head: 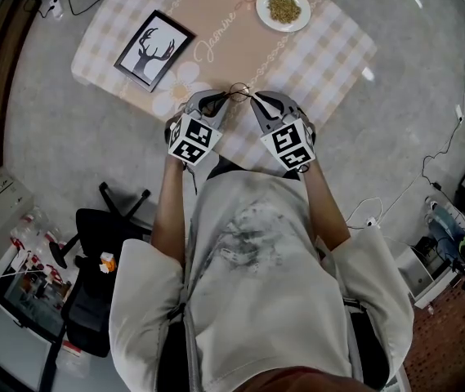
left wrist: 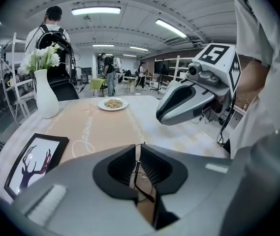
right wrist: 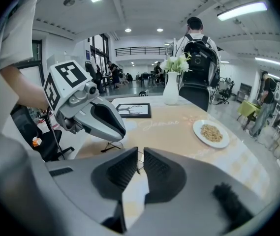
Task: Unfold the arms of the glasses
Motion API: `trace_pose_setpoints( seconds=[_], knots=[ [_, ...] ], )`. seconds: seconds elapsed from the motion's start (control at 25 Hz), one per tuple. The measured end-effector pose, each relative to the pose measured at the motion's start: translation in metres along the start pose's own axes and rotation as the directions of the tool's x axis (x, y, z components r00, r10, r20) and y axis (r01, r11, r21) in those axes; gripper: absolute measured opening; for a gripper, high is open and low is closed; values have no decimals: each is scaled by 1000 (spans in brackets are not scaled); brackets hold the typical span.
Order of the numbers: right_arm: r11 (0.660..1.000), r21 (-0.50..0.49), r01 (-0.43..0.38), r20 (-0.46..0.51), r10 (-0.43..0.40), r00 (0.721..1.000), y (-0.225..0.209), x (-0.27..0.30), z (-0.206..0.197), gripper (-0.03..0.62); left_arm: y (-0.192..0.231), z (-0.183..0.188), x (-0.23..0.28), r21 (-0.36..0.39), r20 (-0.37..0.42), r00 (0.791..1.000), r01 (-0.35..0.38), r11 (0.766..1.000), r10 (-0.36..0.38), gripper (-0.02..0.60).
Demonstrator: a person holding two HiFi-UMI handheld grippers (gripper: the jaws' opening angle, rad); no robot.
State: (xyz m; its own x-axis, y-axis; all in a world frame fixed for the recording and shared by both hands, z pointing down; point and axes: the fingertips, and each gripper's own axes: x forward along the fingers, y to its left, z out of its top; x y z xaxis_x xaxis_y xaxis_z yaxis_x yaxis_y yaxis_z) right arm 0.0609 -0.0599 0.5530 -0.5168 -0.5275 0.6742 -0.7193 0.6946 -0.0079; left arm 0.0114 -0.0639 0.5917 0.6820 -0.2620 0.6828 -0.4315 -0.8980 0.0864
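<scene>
Thin black wire glasses (head: 238, 91) hang just above the near edge of the table, between both grippers. My left gripper (head: 222, 98) comes in from the left and is shut on the frame. In the left gripper view a lens rim (left wrist: 144, 183) shows in the slit between its pads. My right gripper (head: 254, 98) comes in from the right, its jaws nearly touching, pinched on a thin wire of the glasses (right wrist: 139, 162). Under the left gripper (right wrist: 117, 132) another part of the glasses (right wrist: 111, 145) shows as a dark loop. The right gripper (left wrist: 162, 117) hovers close on the right.
The round table (head: 322, 55) has a checked cloth with a beige runner. On it are a framed deer picture (head: 154, 49), a white plate of food (head: 283, 8) and a white vase of flowers (left wrist: 45, 97). A black office chair (head: 101, 219) stands left of the person. People stand in the room behind.
</scene>
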Motion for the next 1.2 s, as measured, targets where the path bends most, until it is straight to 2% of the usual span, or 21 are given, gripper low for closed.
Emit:
trace_pose_setpoints(
  seconds=[0.08,1.2],
  knots=[
    [1000,1,-1,-3,1,1000,-1,1,-1,62,0,-1,3,10,-11,1000,5,1000,-5,44],
    [1000,-2,-26,-36,26,999,-8,7,-12,92,-6,-25,43,77,-138,989,61,995,-50,57]
  ],
)
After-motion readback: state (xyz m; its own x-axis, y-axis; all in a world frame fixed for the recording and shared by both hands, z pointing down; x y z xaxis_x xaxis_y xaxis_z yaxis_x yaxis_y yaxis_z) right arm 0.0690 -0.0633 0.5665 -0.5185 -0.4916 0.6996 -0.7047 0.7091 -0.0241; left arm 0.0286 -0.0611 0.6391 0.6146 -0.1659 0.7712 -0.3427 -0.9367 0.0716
